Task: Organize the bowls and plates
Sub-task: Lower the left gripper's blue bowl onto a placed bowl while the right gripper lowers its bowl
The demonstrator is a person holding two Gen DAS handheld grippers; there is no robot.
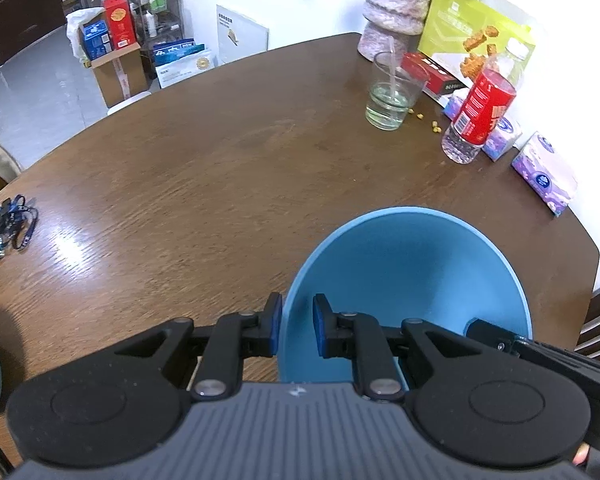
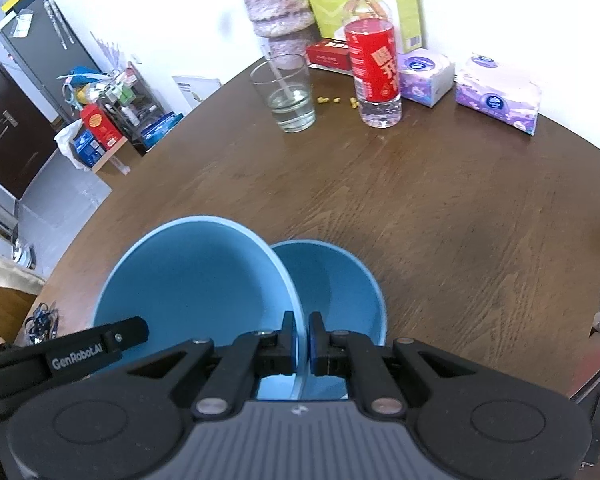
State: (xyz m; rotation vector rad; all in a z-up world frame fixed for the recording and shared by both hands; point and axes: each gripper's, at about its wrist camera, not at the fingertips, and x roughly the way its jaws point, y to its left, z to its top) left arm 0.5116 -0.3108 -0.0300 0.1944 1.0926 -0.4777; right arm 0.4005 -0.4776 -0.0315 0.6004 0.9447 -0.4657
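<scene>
A large blue bowl (image 1: 412,276) is held over the brown table (image 1: 188,184) by both grippers. My left gripper (image 1: 298,328) is shut on its left rim, one pad outside the wall and one inside. My right gripper (image 2: 302,340) is shut on the same large blue bowl (image 2: 196,280) at its right rim. A smaller blue bowl (image 2: 336,284) lies just right of it, partly hidden behind the rim; whether the two touch I cannot tell. The right gripper's finger (image 1: 496,332) shows at the bowl's right edge, and the left gripper's finger (image 2: 116,338) at its left.
At the table's far side stand a glass with a straw (image 2: 290,96), a red-labelled water bottle (image 2: 374,60), two tissue packs (image 2: 496,96), a vase (image 2: 276,0), boxes and a few yellow crumbs (image 2: 336,101). A blue lanyard (image 1: 12,220) lies at the left edge.
</scene>
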